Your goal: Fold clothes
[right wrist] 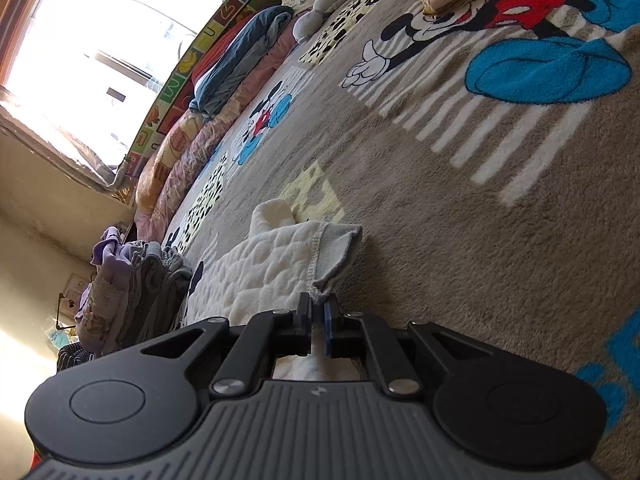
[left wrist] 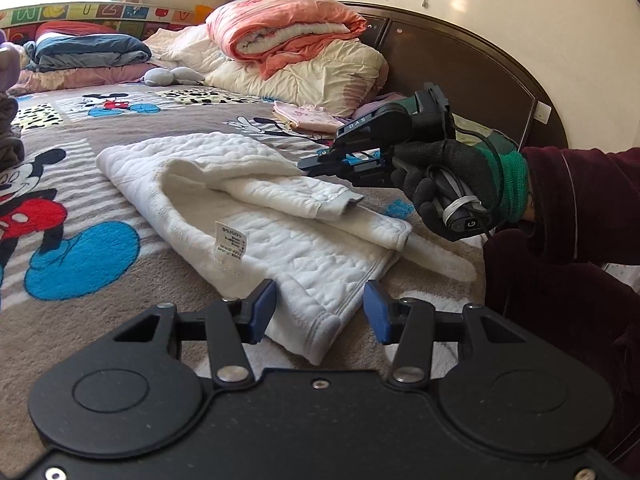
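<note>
A white quilted garment (left wrist: 224, 216) lies partly folded on the Mickey Mouse blanket (left wrist: 80, 248), care label facing up. My left gripper (left wrist: 320, 312) is open just above its near hem corner, which lies between the blue pads (left wrist: 264, 308) without being pressed. My right gripper (left wrist: 306, 165), in a gloved hand (left wrist: 452, 184), comes in from the right over the folded-in sleeve (left wrist: 288, 196). In the right wrist view its jaws (right wrist: 318, 308) are shut on the corner of the grey-edged cuff (right wrist: 336, 252) of the garment (right wrist: 256, 272).
A folded pink garment (left wrist: 308, 118) lies near the dark headboard (left wrist: 460, 64). Stacked quilts (left wrist: 288, 32) and a grey plush toy (left wrist: 172, 76) sit at the bed's far side. A pile of clothes (right wrist: 132, 280) stands at the left. A maroon sleeve (left wrist: 580, 200) fills the right.
</note>
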A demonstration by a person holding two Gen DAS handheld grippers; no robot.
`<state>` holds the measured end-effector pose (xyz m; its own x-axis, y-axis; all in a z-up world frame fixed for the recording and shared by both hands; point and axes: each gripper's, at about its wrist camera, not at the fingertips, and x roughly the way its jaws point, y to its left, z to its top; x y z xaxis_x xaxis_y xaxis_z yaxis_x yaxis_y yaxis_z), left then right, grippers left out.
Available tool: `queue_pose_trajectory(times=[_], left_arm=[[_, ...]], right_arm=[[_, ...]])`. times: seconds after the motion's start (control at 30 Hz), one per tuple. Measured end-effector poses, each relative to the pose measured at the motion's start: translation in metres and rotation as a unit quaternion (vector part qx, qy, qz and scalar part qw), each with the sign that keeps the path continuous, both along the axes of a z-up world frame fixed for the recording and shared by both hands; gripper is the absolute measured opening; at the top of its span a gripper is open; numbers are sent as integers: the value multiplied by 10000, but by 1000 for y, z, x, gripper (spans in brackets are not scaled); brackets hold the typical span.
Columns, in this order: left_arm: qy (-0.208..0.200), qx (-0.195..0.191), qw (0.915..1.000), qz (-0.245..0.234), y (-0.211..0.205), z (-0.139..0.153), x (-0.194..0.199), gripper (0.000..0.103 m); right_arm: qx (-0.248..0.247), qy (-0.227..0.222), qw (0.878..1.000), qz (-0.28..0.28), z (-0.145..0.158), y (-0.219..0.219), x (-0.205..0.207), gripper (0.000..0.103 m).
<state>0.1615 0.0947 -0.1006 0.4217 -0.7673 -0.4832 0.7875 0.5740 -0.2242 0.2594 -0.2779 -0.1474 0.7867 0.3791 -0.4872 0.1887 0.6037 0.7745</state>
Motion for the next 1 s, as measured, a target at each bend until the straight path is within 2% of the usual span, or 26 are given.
queue_pose_trajectory(times=[0.1,0.23,0.3,0.57,0.73,0.8,0.87,0.93,1.0], left_arm=[[-100,210,9997,-53,-22,-1,0,41],[-72,701,9975,-63,-46,-13,3,41],[-18,807,9967,-66,-52,-20,5,41],[157,644,9977,-131,-50,-23,9,41],[383,319,9985,-214,-47,-22,11,41],[445,249,9985,-208,-47,-23,12,41],[477,192,9985,-202,-46,-23,12,41],[486,162,9985,-200,-46,-22,12,41],[475,171,9985,-195,-46,-22,12,41]], right_arm=[[41,-59,10000,-62,1,-3,0,8],[38,-110,9999,-84,3,-5,4,8],[78,-200,9997,-142,5,-7,5,8],[21,-598,9979,-246,28,-19,11,8],[-209,-552,9975,-393,28,-28,26,8],[-462,-346,9980,-249,23,-24,36,8],[-797,-208,9965,-125,23,-17,42,13],[-1293,-293,9911,-147,35,-8,37,14],[-2010,-656,9773,-103,57,8,22,15]])
